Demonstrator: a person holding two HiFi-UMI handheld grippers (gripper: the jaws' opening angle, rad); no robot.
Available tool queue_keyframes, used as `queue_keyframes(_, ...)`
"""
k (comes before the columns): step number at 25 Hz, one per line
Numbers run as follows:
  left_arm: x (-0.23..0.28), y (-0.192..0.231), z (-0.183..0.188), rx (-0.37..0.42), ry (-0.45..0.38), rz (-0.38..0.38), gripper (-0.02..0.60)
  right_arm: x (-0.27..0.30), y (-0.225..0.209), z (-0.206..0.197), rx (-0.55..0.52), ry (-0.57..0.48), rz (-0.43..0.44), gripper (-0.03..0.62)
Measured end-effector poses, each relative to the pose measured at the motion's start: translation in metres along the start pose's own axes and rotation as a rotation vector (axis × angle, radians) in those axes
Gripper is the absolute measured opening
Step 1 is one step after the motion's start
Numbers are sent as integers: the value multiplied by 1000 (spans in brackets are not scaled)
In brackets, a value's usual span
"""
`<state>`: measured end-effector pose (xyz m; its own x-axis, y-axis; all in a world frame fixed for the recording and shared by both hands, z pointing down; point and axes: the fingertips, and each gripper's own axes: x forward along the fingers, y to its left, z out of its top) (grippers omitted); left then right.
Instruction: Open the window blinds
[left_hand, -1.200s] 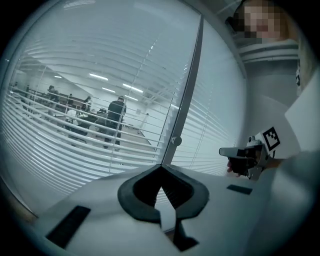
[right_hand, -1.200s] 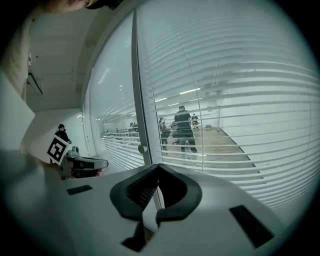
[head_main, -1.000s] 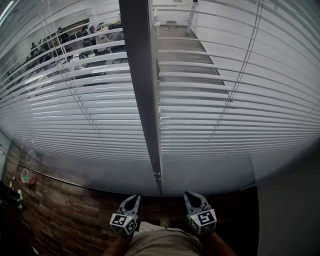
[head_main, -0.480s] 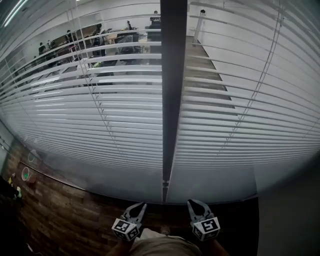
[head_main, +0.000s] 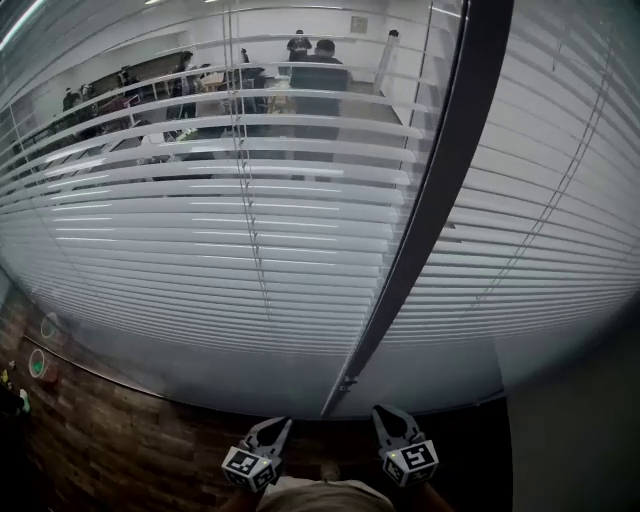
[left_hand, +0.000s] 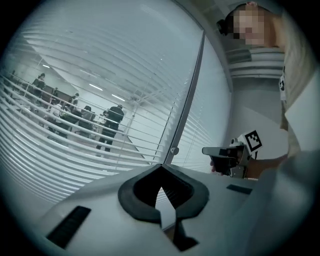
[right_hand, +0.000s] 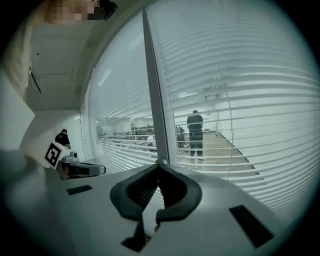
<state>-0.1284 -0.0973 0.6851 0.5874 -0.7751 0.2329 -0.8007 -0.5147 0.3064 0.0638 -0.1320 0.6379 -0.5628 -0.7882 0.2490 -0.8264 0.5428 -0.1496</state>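
Presently the left gripper (head_main: 275, 428) and right gripper (head_main: 388, 415) both hold jaws together, empty. White horizontal-slat window blinds (head_main: 180, 230) lie at 12 o'clock, well apart, slats running 9 to 3. Their thin vertical cord (head_main: 245, 200) stands at 11 o'clock, judged nearer the left gripper.

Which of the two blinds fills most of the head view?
The left blind, left of the dark mullion; the right blind is only a narrower strip at the picture's edge.
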Motion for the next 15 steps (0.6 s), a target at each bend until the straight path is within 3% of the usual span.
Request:
queue_keyframes(4, 22, 5, -9, 23, 43, -45, 11, 12, -14, -6, 25, -10, -22, 6)
queue_keyframes(7, 12, 14, -18, 3, 77, -80, 11, 15, 2, -19, 80, -28, -24, 6)
queue_keyframes(11, 5, -21, 16, 7, 46, -96, 11, -9, 4, 5, 110, -48, 10, 3)
queue_keyframes(15, 8, -60, -3, -4, 56, -106, 11, -41, -1, -3, 84, -35, 55, 3)
